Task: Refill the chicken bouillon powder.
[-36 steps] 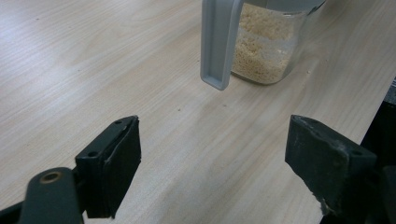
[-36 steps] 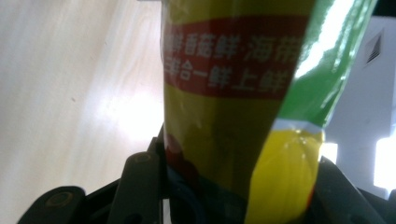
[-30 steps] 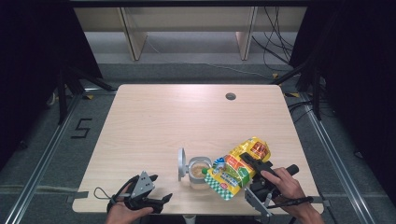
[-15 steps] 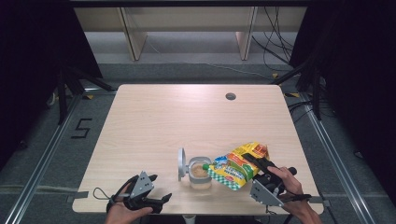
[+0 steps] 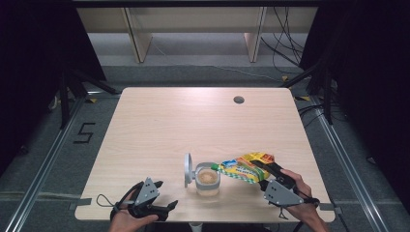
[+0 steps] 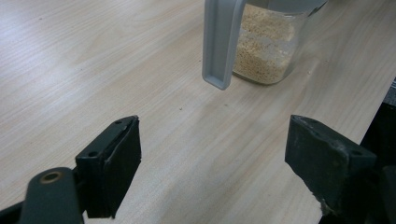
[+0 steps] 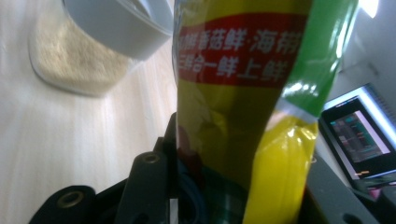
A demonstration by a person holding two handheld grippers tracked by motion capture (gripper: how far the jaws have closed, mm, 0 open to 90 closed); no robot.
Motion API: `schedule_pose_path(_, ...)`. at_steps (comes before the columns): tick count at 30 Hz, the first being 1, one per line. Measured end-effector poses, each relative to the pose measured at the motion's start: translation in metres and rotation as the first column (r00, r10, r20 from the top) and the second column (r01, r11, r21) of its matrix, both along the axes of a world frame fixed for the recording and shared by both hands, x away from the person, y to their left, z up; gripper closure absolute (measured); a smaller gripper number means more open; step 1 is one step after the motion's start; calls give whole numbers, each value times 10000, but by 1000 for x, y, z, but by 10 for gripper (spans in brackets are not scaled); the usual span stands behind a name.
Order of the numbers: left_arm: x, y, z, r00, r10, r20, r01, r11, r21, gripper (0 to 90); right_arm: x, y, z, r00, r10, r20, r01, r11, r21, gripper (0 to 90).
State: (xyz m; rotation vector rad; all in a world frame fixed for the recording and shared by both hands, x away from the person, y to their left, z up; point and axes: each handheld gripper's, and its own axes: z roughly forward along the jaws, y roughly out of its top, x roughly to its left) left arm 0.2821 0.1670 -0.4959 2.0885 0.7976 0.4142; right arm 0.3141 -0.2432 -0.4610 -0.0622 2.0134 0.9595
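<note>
Right hand-held gripper [image 5: 265,170] clamps yellow bag [image 5: 241,167], hiding its jaws.

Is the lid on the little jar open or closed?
Open. The jar's grey flip lid stands upright beside its mouth, showing beige granules inside.

A wooden table [image 5: 193,125] lies bare across its far and left parts. Near the front edge a clear jar [image 5: 208,181] with its raised lid [image 5: 187,170] stands between the left gripper [image 5: 164,207] and the right gripper [image 5: 258,169], whose yellow bag [image 5: 244,166] overhangs the jar.
</note>
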Motion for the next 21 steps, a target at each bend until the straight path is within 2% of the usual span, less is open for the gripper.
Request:
schedule_pose_path(2, 1, 0, -1, 9999, 43, 108, -45, 9999, 135, 179, 4, -1, -1, 9997, 148, -183, -142, 9993, 339, 651)
schedule_pose_path(3, 0, -1, -1, 9999, 70, 94, -70, 10000, -7, 179, 6, -2, -2, 9996, 158, -244, -146, 9987, 497, 653)
schedule_pose_path(5, 0, 0, -1, 9999, -40, 113, 39, 10000, 72, 179, 8, -2, -3, 9979, 345, -549, -303, 9966, 762, 655)
schedule_pose_path(6, 0, 0, -1, 9999, -23, 108, 23, 10000, 77, 179, 9, -2, -4, 9978, 226, -630, -159, 9943, 1053, 656)
schedule_pose_path(7, 0, -1, -1, 10000, 64, 66, -64, 10000, -32, 179, 10, -3, -4, 9975, 319, -624, -252, 9942, 1050, 657)
schedule_pose_path(8, 0, -1, -1, 9999, 123, 114, -123, 9999, -14, 179, 10, -2, -6, 9948, 330, -962, -189, 9894, 1437, 659)
schedule_pose_path(10, 0, 0, -1, 9999, 123, 99, -124, 9999, 27, 179, 12, -3, -9, 9891, 565, -1360, -286, 9796, 1987, 666)
schedule_pose_path(13, 0, 0, -2, 9999, 98, 97, -98, 10000, 4, 179, 15, -3, -13, 9812, 833, -1741, -384, 9683, 2468, 668)
schedule_pose_path(14, 0, 0, -1, 9998, -22, 219, 20, 9999, 115, 179, 17, -2, -15, 9786, 921, -1841, -409, 9634, 2648, 670)
schedule_pose_path(17, 0, 2, -1, 9997, -123, 194, 118, 9996, 275, 179, 21, 0, -18, 9697, 1182, -2137, -519, 9548, 2928, 671)
schedule_pose_path(18, 0, 2, -1, 9997, -105, 200, 100, 9996, 259, 179, 23, 0, -20, 9656, 1254, -2279, -499, 9491, 3109, 672)
schedule_pose_path(19, -1, 2, -2, 9999, 121, 50, -122, 9997, 211, 179, 25, 1, -21, 9633, 1345, -2323, -546, 9454, 3212, 672)
schedule_pose_path(20, -1, 0, -3, 9997, 232, 28, -232, 9997, -45, 179, 27, 1, -22, 9586, 1429, -2464, -512, 9374, 3443, 674)
schedule_pose_path(21, -1, 1, -2, 9998, 173, 27, -173, 9998, 123, 179, 29, 0, -23, 9555, 1456, -2565, -426, 9288, 3682, 674)
